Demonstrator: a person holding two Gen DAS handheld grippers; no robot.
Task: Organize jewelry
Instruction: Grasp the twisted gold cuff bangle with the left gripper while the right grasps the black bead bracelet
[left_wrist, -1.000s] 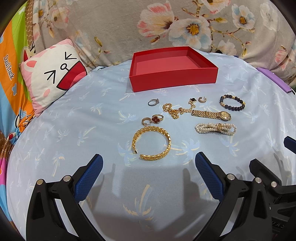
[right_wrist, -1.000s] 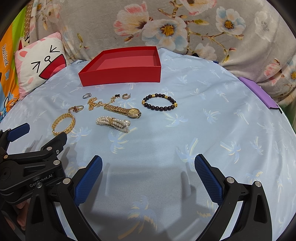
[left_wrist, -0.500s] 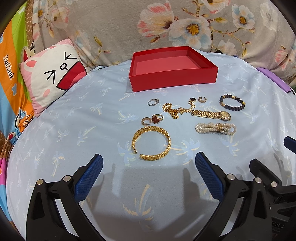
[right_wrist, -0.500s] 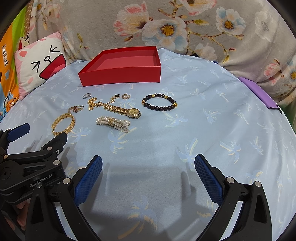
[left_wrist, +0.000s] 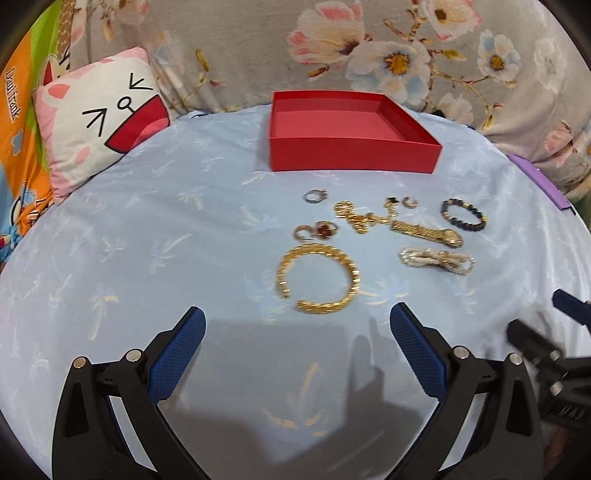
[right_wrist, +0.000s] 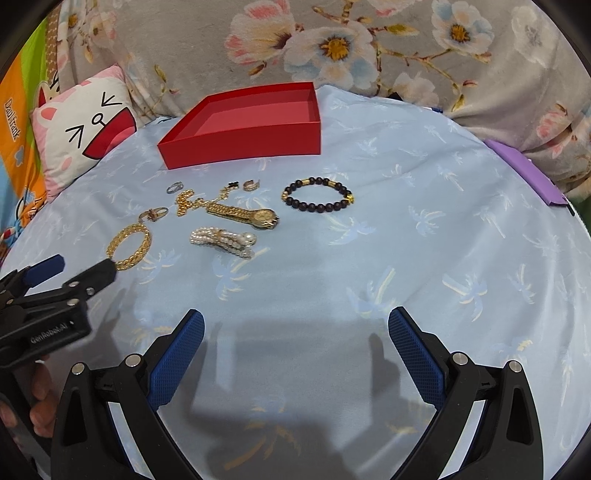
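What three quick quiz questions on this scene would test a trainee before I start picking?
1. True or false: the red box already holds jewelry.
2. Which piece lies nearest the left gripper? A) bead bracelet B) gold bangle C) watch
3. What lies directly in front of the watch, toward the grippers?

Key
1. False; it is empty.
2. B.
3. The pearl bracelet.
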